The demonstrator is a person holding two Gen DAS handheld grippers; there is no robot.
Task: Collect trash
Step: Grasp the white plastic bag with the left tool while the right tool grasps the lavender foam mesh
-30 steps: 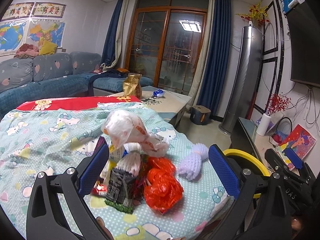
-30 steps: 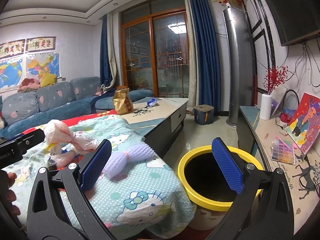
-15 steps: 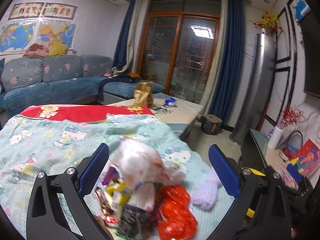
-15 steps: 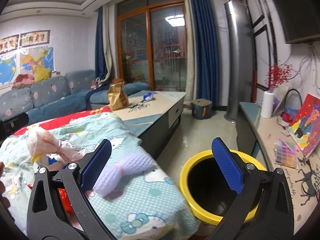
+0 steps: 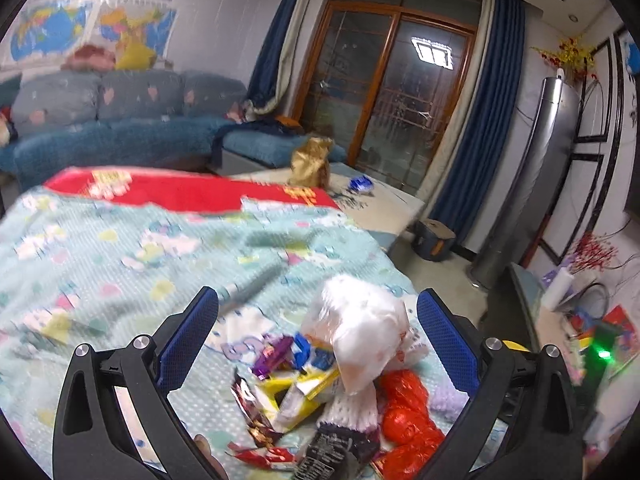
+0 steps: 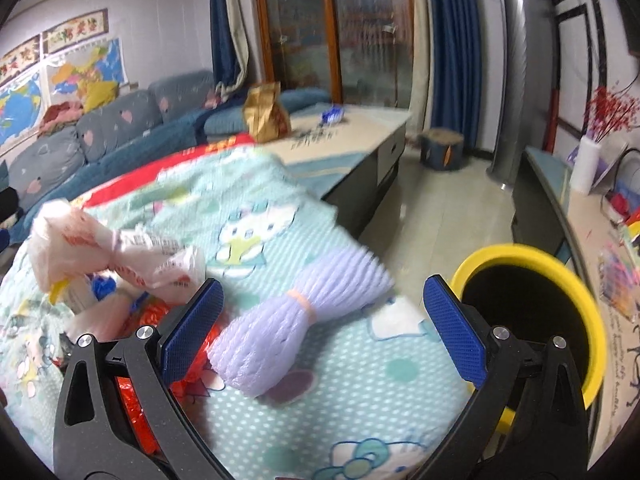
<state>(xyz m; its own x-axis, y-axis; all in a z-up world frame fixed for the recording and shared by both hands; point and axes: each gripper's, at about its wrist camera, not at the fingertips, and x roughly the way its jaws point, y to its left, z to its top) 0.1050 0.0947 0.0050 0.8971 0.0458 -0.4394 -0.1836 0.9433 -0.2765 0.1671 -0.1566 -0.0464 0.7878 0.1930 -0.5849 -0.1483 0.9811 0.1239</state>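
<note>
Trash lies heaped on the bench, which is draped in a pale blue cartoon-print cloth [image 5: 120, 264], and all of it looks light and yielding.

At the left of the heap, seen from the left wrist, are foil snack wrappers [image 5: 256, 404] and a yellow packet [image 5: 296, 392]: thin, slick and crackly, best pinched flat across a free edge, since a loose hold could let them slide out. Over them sits a knotted white plastic bag [image 5: 360, 328], soft and slippery; its bunched neck is probably the surest place to take hold. Next comes a crumpled red plastic bag [image 5: 408, 412], equally limp, and at the right a lilac foam fruit sleeve [image 6: 296, 316], springy and near weightless, with a band around its waist that offers a narrow grip. Beyond the bench edge stands the yellow bin [image 6: 596, 320], mouth up and near the sleeve.

The left hand-held gripper [image 5: 318, 340] hovers over the wrappers and the white bag with its jaws spread wide, holding nothing and, as far as the blur allows, touching nothing. The right hand-held gripper [image 6: 324, 328] is likewise released, jaws wide apart with the foam sleeve lying between them, though no pad appears to press it. Nothing is lifted yet.
</note>
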